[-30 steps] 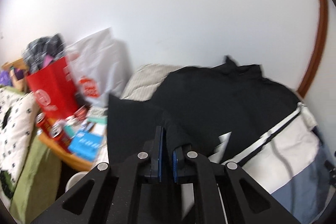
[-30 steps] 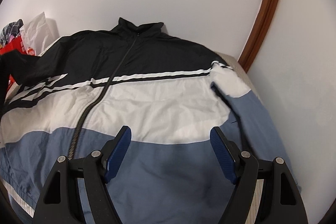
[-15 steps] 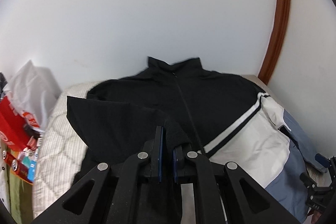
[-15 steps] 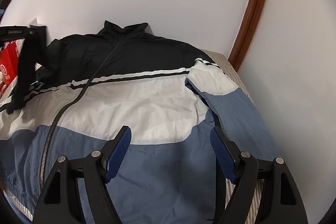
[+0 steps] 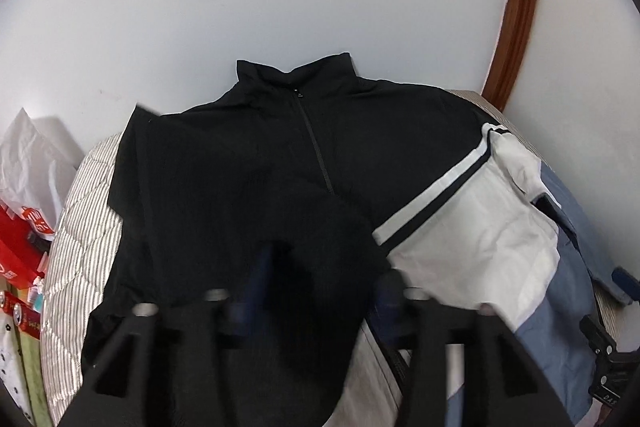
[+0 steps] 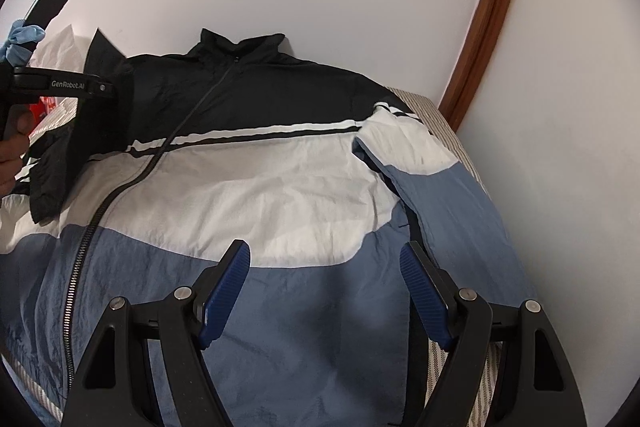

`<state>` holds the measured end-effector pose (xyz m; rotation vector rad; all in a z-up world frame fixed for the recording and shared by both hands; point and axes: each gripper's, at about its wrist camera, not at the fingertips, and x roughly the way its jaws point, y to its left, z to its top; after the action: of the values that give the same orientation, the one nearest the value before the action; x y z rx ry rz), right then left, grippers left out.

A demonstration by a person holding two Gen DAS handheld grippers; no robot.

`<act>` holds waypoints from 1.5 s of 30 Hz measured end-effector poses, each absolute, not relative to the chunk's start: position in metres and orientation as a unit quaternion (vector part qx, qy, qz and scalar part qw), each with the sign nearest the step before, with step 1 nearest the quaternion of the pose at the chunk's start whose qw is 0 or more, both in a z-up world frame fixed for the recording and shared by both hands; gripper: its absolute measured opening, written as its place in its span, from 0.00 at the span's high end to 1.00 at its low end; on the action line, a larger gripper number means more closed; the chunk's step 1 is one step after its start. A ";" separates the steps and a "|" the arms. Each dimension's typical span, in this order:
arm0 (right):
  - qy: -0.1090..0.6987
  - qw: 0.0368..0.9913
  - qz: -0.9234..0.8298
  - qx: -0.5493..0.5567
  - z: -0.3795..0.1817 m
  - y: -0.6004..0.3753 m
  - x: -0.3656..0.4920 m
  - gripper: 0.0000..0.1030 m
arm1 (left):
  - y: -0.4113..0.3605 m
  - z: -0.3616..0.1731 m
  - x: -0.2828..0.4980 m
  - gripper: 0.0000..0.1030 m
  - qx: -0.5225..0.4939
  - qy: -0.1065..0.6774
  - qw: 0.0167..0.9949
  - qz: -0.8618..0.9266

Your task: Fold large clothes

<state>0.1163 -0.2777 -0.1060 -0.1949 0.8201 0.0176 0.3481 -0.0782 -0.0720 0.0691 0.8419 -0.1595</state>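
1. Hidden or unclear
- In the left wrist view, the left hand-held gripper [image 5: 320,285] is smeared by motion blur. Its 2 blue pads [image 5: 256,279] stand apart, so it reads as released. The black sleeve [image 5: 320,247] bulges between them and hides the inner pad faces, so it is unclear whether any cloth is caught.
- The jacket [image 5: 400,147] lies zipped and face up on the striped bed [image 5: 84,227], collar against the wall. Its hem is cut off behind the gripper body.
- The right sleeve [image 6: 440,195] is folded in along the jacket's side.

2. Differences between views
- Only the right wrist view shows the full white and blue bands of the jacket [image 6: 280,187]. It also shows the left hand-held gripper [image 6: 100,87] from the side, raised over the shoulder area with the black sleeve [image 6: 100,131] draped at its tip, and the person's hand [image 6: 12,155] behind it.
- The right hand-held gripper [image 6: 324,287] is released, with both pads wide apart over the blue band and gripping nothing.
- Only the left wrist view shows the red bag [image 5: 20,247] and white plastic bag [image 5: 28,155] beside the bed.
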 end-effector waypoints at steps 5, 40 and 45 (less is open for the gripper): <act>0.390 0.915 0.021 -0.103 -0.093 -0.259 0.110 0.26 | -0.069 -0.060 0.325 0.24 0.039 0.399 0.912 -0.083; 0.406 0.867 0.289 -0.030 -0.105 -0.063 0.327 0.76 | 0.141 -0.163 0.236 0.17 -0.081 0.462 0.882 -0.047; 0.347 0.892 0.289 -0.023 -0.097 -0.078 0.318 0.99 | 0.132 -0.165 0.237 0.17 -0.058 0.460 0.885 -0.039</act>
<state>0.3184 -0.0776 -0.0969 -0.0475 0.7201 0.5992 0.2368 0.1320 -0.1651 -0.1203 0.9575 -0.0802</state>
